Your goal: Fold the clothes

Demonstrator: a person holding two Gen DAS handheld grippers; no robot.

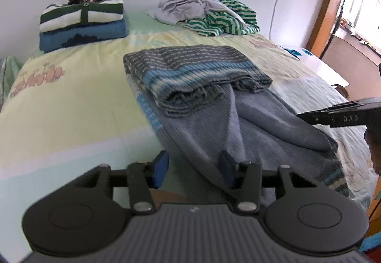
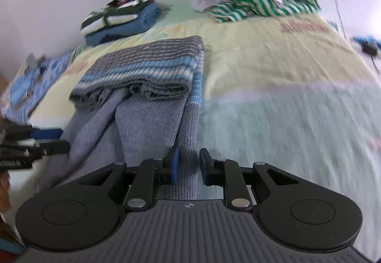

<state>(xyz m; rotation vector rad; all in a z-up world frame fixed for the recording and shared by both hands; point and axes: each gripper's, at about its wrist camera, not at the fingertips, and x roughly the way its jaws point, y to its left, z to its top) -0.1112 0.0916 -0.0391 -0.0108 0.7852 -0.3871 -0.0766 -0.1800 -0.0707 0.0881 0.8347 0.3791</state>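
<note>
Left wrist view: mid-fold on grey sweater (image 1: 214, 86). Left tool (image 1: 194, 167) half open astride near hem; right tool (image 2: 188, 165) narrowly open around opposite edge. Next: clamp, lift together.

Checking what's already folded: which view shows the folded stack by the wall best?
The left wrist view: the folded stack is sharp, its striped and blue layers distinct. The right wrist view shows it blurred and smaller.

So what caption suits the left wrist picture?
Open left hand-held gripper over a half-folded grey sweater on the bed.
</note>
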